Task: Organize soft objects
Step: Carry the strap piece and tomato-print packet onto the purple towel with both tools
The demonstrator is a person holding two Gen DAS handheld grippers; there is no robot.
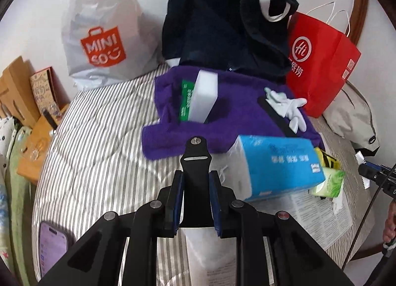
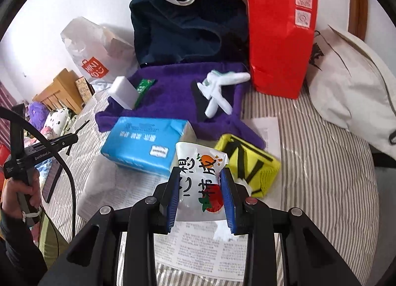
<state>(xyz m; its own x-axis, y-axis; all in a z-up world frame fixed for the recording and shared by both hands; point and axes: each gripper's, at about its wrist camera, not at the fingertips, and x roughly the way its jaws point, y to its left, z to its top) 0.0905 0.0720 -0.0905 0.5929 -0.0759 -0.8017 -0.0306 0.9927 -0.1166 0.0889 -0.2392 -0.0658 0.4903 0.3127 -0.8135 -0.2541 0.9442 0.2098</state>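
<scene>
My left gripper (image 1: 196,177) is shut on a flat black strap-like piece (image 1: 196,152) with a metal stud and a slot, held above the striped bed. My right gripper (image 2: 201,171) is shut on a white snack pouch (image 2: 201,177) printed with an orange and a strawberry. Ahead lies a purple towel (image 1: 230,113) carrying a white sponge block (image 1: 204,95) with a green label and white gloves (image 1: 287,106). A blue tissue pack (image 1: 279,165) lies at the towel's near edge. A yellow pouch (image 2: 250,162) sits just beyond the right gripper.
A dark navy bag (image 1: 222,26), a red paper bag (image 1: 319,63) and a white Miniso bag (image 1: 99,36) stand against the wall. A phone (image 1: 53,244) lies near left, printed paper (image 2: 198,253) under the grippers, a cream bag (image 2: 346,83) at right.
</scene>
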